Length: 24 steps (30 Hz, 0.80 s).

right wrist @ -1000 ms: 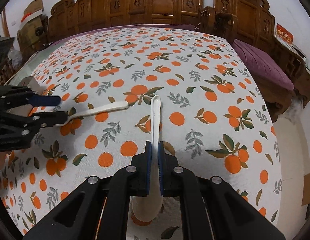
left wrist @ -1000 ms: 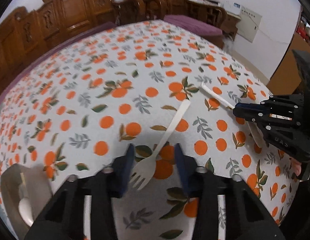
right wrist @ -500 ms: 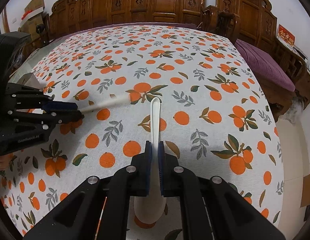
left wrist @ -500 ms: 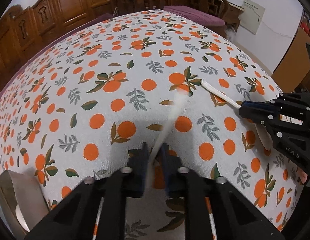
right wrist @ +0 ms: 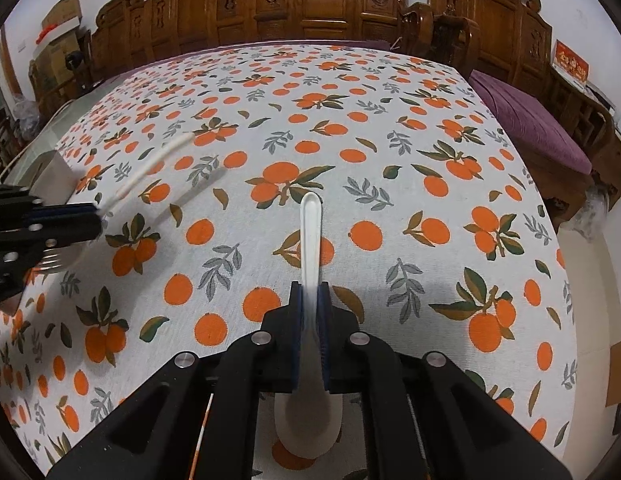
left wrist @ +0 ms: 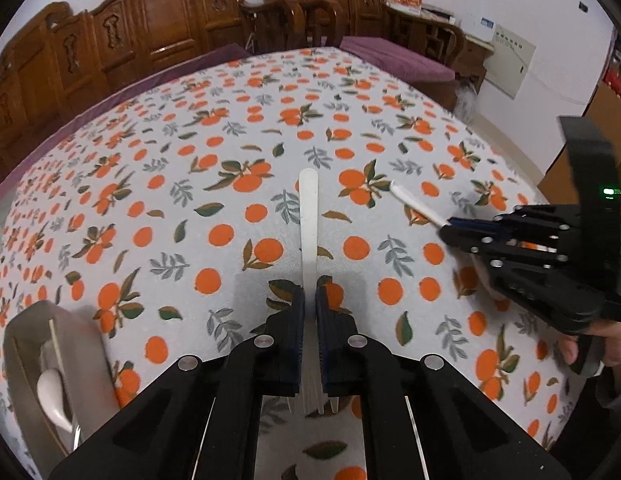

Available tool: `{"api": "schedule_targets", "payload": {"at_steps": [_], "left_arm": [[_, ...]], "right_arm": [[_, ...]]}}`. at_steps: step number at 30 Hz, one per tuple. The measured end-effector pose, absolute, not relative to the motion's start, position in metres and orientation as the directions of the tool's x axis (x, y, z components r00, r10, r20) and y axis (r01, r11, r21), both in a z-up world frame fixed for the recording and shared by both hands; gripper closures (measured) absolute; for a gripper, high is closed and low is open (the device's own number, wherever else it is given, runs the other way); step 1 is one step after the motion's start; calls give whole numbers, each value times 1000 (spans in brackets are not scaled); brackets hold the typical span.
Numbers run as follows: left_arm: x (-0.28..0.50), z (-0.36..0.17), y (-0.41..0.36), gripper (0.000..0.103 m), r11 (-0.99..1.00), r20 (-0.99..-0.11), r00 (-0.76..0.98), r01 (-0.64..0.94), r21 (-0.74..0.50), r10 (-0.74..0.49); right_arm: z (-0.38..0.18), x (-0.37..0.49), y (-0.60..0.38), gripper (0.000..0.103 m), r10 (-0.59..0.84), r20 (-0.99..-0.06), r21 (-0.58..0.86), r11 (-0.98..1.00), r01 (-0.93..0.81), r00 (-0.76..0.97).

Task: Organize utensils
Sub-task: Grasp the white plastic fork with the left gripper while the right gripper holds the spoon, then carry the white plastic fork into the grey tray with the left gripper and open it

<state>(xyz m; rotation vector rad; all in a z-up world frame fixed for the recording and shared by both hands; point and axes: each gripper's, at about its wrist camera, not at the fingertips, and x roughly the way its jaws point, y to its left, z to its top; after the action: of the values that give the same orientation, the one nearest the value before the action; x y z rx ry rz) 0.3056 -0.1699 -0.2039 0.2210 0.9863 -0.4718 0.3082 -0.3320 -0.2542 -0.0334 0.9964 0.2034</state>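
Left wrist view: left gripper (left wrist: pixel 308 312) clenched on white fork (left wrist: pixel 309 216), handle jutting forward above the tablecloth (left wrist: pixel 190 184). Right gripper (right wrist: pixel 310 312) grasps white spoon (right wrist: pixel 311 232). Risk: thin handles may pivot between pads, missing the holder (left wrist: pixel 34 344) at left.

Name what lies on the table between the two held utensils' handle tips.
Only bare tablecloth, seen in the left wrist view: nothing sits between the fork handle tip and the spoon handle tip.
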Motion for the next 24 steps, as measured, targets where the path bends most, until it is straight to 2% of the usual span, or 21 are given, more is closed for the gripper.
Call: {"api": "schedule_targets", "payload": {"at_steps": [13,24], "left_arm": [[284,-173,-136,98,900,-813,520,436,-12,-263],[270,-159,-106,98,918,-785,561,396,-22,-261]], "right_arm": [[-212,286,-295,94,255,-766,103,955,-279,590],[-200,280,-274,94,314,-738,135,936,-325,597]]}}
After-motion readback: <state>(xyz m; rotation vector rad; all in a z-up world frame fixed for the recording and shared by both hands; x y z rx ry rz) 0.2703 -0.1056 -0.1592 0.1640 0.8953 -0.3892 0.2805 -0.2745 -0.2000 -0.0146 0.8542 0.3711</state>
